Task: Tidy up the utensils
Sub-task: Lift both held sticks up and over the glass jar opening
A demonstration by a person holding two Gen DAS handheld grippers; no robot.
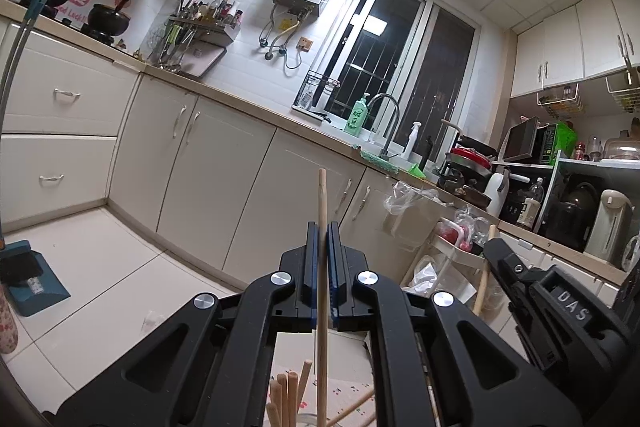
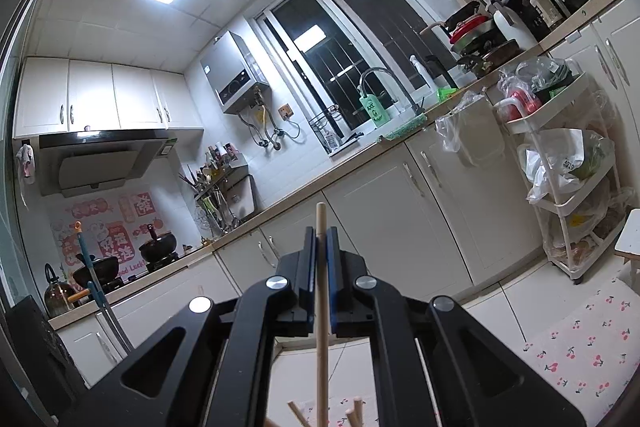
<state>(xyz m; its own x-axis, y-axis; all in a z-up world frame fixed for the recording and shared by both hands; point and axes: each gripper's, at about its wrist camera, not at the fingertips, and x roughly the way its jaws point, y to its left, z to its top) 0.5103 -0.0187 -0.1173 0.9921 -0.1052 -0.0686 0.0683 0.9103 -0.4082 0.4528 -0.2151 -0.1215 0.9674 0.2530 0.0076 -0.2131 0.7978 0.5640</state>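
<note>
Left gripper: the black two-finger left gripper [image 1: 323,227] is clamped on a pale wooden chopstick [image 1: 321,203]; its blue-edged jaws press the stick from both sides, and the stick rises past the fingertips.

Right gripper: the black two-finger right gripper [image 2: 320,231] is likewise closed around a second pale wooden chopstick [image 2: 320,223], whose rounded end stands just above the jaws.

Stick positions: each held stick runs roughly along its gripper's fingers and continues down past the lower edge of its view.

Left wrist view only: a cluster of loose wooden chopsticks [image 1: 286,393] stands below the gripper, apparently in a container whose rim is barely visible; the right gripper's black body [image 1: 560,299] appears at the right with its stick [image 1: 485,267] showing beside it; a teal dustpan [image 1: 34,283] lies on the floor tiles.

Right wrist view only: a white three-tier trolley [image 2: 568,163] packed with bags, a cherry-print cloth [image 2: 580,347] at lower right, and a few stick ends [image 2: 356,411] at the bottom edge.

Both views: cream base cabinets [image 1: 208,163], a green soap bottle [image 1: 357,115] and a chrome tap [image 1: 386,123] beneath a dark window.
</note>
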